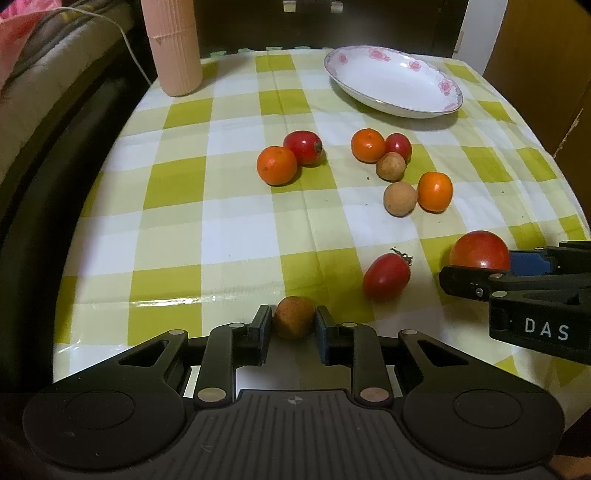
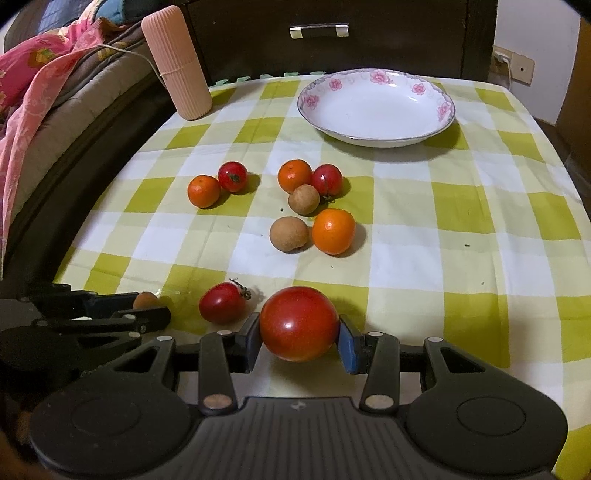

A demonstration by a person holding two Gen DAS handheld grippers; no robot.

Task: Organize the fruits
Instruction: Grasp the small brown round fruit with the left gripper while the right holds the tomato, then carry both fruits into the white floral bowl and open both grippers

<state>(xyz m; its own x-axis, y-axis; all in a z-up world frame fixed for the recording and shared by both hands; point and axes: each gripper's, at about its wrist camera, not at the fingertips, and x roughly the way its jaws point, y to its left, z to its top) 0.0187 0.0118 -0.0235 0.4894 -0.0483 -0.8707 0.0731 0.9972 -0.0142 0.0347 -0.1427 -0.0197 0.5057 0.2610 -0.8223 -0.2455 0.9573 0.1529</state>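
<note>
My left gripper is shut on a small brown fruit at the near edge of the checked cloth. My right gripper is shut on a large red tomato, which rests on the cloth. An oval red tomato with a stem lies between the two grippers. Farther out lie three orange fruits, two small red tomatoes and two brown fruits. The right gripper shows at the right of the left wrist view, and the left gripper at the left of the right wrist view.
A white flowered plate with nothing in it stands at the far side of the table. A pink ribbed cylinder stands at the far left corner. Bedding lies past the table's left edge, and a dark drawer front is behind.
</note>
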